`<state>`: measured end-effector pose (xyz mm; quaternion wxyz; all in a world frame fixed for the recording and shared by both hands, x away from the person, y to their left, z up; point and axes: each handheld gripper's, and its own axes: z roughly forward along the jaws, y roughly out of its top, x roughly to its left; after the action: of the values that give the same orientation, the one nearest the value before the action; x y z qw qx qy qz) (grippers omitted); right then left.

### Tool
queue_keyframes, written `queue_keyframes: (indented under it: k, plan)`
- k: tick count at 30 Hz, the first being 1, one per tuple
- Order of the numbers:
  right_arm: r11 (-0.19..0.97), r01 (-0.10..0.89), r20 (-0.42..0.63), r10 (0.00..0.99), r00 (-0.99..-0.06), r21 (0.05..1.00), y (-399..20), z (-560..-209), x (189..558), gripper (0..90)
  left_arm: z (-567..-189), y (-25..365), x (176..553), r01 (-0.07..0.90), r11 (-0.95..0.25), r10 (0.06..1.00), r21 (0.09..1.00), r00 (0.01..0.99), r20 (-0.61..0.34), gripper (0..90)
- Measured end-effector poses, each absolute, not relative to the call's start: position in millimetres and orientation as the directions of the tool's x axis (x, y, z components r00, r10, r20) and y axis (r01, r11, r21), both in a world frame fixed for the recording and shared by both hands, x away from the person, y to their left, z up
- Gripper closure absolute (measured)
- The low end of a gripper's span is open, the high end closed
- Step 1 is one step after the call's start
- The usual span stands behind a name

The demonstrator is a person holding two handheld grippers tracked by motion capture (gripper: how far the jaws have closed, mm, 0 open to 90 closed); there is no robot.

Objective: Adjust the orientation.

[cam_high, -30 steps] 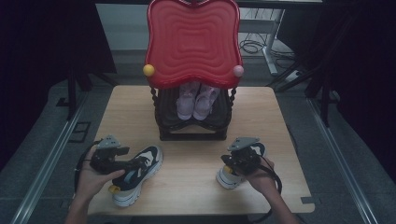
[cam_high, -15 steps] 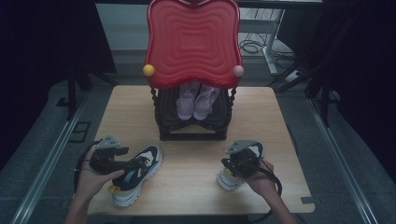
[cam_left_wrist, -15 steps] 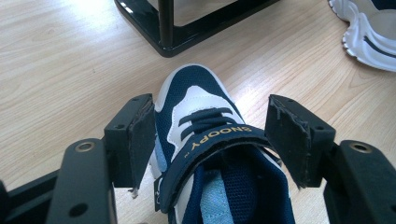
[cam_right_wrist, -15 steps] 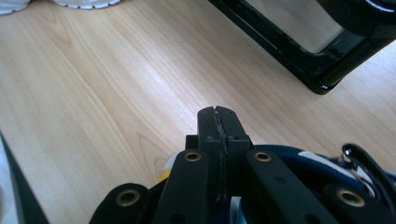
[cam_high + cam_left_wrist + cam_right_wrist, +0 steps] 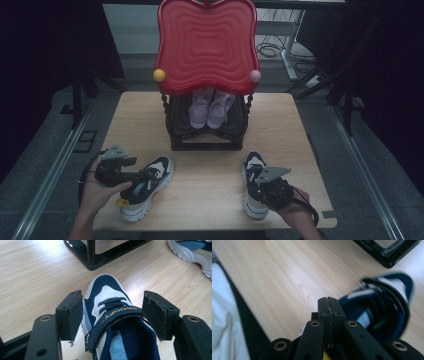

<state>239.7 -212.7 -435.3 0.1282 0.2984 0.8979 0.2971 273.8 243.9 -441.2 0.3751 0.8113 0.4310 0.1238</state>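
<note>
At the lower left of the high view the left gripper (image 5: 145,176) straddles the left sneaker (image 5: 145,187) with jaws apart, while the right gripper (image 5: 267,189), jaws pressed together, rests at the right sneaker (image 5: 254,187) at lower right.

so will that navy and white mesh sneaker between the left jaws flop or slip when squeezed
The navy and white mesh sneaker probably dents at its soft upper, since the open jaws flank the strap. Its chunky rubber sole likely keeps it stiff and grippy on the wooden table.
</note>
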Motion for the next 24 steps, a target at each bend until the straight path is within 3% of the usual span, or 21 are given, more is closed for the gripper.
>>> queue_keyframes:
  k: [12, 24]
  plan:
    - [0.634, 0.488, -0.061, 0.644, -0.762, 0.6, -242, -442, 223, 89.4, -442, 242, 275, 0.609, -0.351, 0.792, 0.711, 0.599, -0.122, 33.6]
    - [0.628, 0.47, -0.039, 0.623, -0.781, 0.62, -243, -442, 226, 89.4, -443, 243, 275, 0.609, -0.352, 0.791, 0.711, 0.6, -0.123, 33.6]
